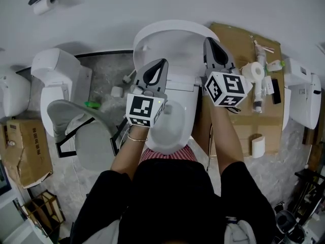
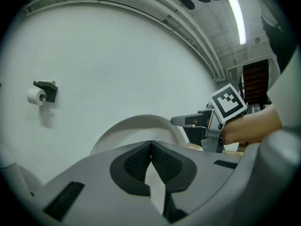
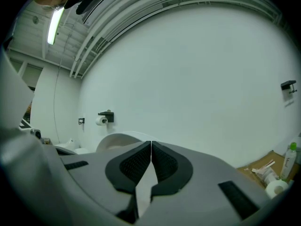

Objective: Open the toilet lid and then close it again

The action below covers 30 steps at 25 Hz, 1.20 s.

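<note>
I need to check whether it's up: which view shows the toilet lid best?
Head view: the lid stands raised, its whole outline visible. The left gripper view shows only its curved top; the right gripper view just a small arc.

Left gripper (image 1: 162,63) partly hides toilet bowl (image 1: 175,132).

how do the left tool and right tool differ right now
The left tool is held over the left part of the toilet bowl, in front of the raised lid. The right tool is at the toilet's right edge, next to the cardboard sheet. The right tool also reaches nearer the wall than the left tool. Shared: both have their jaws together, hold nothing and point toward the wall.
</note>
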Available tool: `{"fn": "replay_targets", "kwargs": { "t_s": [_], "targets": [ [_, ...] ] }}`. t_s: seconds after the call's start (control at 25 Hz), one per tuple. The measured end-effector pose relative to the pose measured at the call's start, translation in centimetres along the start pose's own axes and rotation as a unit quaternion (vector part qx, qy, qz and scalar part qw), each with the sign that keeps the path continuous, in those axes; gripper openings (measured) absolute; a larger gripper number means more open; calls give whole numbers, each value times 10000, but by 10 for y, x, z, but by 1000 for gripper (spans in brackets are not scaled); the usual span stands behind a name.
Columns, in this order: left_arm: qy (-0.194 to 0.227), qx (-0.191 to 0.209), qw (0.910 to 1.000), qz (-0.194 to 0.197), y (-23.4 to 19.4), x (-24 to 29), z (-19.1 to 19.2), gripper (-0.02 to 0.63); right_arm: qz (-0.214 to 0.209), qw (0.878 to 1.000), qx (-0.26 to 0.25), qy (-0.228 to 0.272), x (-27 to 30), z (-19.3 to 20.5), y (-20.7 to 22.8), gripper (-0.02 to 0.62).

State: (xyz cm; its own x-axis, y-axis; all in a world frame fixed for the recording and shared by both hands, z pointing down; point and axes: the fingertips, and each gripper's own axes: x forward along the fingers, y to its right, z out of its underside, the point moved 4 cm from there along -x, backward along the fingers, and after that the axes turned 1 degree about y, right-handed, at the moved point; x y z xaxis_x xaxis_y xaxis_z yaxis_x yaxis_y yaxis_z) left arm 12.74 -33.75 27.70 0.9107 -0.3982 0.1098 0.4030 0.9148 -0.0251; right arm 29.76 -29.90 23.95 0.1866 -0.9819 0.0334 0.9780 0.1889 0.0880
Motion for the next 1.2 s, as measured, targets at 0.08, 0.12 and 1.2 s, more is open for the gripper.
{"fn": "replay_targets", "kwargs": {
  "t_s": [0.08,0.12,1.2],
  "targets": [
    [-12,-11,10000,-40,-2,0,1,3,-16,10000,-5,1,5,0,2,21],
    [-18,-13,10000,-65,-4,-1,2,3,-26,10000,-11,0,7,0,3,21],
    [-8,-24,9996,-284,-12,-5,0,3,-177,9998,-40,-14,22,1,8,21]
  ]
}}
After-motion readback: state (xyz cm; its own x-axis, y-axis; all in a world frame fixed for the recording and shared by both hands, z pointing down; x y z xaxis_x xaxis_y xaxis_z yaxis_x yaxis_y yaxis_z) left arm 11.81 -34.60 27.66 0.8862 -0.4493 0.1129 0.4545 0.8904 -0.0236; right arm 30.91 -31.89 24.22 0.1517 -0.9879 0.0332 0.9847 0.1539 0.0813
